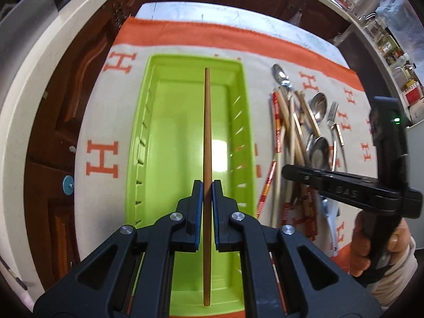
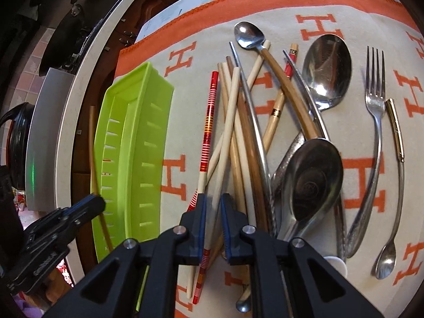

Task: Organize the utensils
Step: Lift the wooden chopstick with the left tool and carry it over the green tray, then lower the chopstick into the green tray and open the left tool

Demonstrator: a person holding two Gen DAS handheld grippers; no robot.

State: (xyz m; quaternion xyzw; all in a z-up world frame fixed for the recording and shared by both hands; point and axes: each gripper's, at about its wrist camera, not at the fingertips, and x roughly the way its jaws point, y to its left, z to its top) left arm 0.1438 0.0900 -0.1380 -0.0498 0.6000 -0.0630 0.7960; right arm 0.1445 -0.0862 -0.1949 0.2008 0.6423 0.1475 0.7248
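Black gripper fingers with blue pads fill the bottom of both views. From the left wrist, the left gripper [image 1: 207, 185] has its fingers pinching a plain wooden chopstick [image 1: 207, 143], held lengthwise above a lime-green plastic tray [image 1: 239, 122]. That tray sits on a cream cloth [image 1: 106, 111] with orange H letters, spread over the bench. From the right wrist, the right gripper [image 2: 212, 201] has its fingers slightly spread, hovering over a heap of chopsticks [image 2: 233, 132], spoons [image 2: 326, 71] and a fork [image 2: 376, 100] lying just beside the tray. A hand [image 1: 371, 243] grips the right tool's handle.
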